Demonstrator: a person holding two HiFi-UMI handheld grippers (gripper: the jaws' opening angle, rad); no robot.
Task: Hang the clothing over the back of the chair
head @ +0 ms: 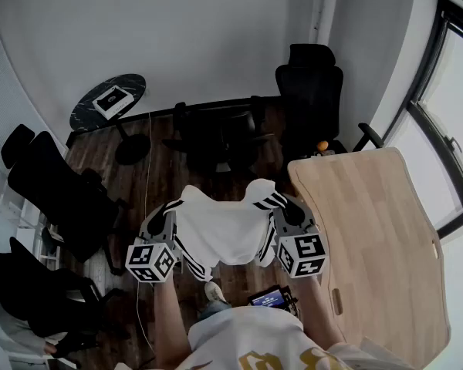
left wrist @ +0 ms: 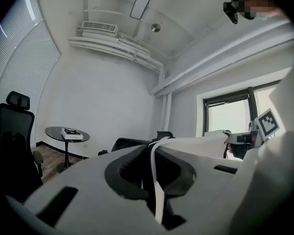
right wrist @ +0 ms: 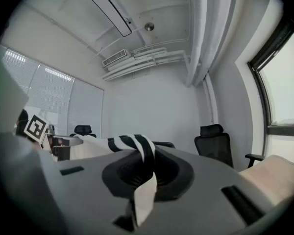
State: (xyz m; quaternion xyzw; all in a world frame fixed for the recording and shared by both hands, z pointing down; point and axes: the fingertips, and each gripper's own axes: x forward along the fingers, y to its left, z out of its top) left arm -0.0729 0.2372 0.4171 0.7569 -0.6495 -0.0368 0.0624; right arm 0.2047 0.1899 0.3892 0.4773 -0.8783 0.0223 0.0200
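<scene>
Clothing point(head: 224, 226), white with black stripes at its edges, is held up in the air between the two grippers, over the wood floor point(head: 158, 172) and in front of the person's chest. The left gripper point(head: 167, 220) has its jaws pressed together on one end of it. In the left gripper view a thin white edge of the cloth runs up between the dark pads and out over the top. The right gripper point(head: 288, 213) pinches the other end the same way. In the right gripper view a black-and-white striped fold comes out of the closed jaws and a white tail hangs below them. Both grippers point level and away from the person, side by side, with the cloth spread between them.

Beyond the clothing, toward the far wall, stands a low chair point(head: 216, 137), dark, well apart from the cloth. To its right is an office chair point(head: 310, 91), tall and black with a headrest. A black chair point(head: 58, 195) stands at the left of the head view.

A desk point(head: 370, 230) of light wood lies just beside the right gripper, with a small orange thing point(head: 322, 146) at its far corner. A round table point(head: 100, 112), dark, stands in the far left corner and carries a flat box point(head: 113, 99). A window point(head: 447, 122) runs along the right wall.
</scene>
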